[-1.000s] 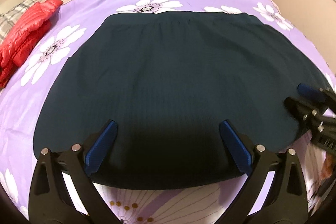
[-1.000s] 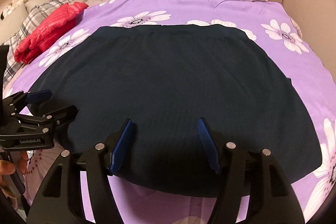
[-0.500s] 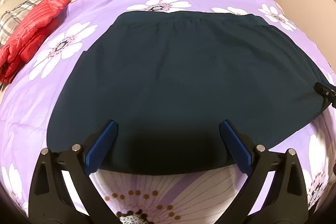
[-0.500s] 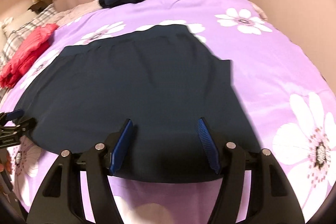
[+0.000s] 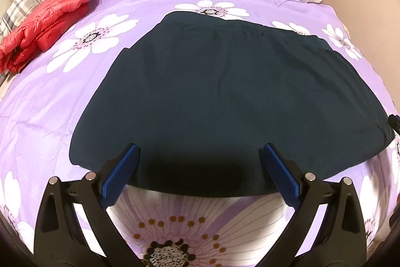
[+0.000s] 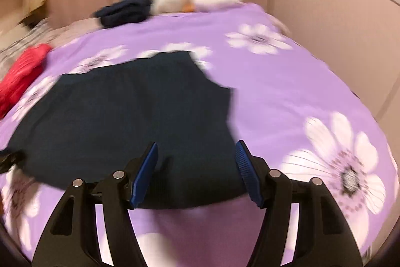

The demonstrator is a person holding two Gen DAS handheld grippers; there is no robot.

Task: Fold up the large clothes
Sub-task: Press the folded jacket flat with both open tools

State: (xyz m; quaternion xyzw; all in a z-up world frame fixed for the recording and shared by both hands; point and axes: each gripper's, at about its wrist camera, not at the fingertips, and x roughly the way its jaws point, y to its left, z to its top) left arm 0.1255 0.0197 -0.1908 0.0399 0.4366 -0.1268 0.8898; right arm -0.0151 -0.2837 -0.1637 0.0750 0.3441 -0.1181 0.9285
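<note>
Both my grippers are drifting apart toward the corners of the dark garment (image 5: 225, 96) lying flat on the purple bedspread (image 5: 62, 96), left gripper (image 5: 200, 167) and right gripper (image 6: 197, 164) gaping empty, readying to pinch the near hem.

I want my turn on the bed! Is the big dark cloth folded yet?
Not yet. The dark garment lies spread flat on the purple flowered cover, so laying out looks done. The left gripper and right gripper are open near its front edge, holding nothing. All the folding remains.
</note>
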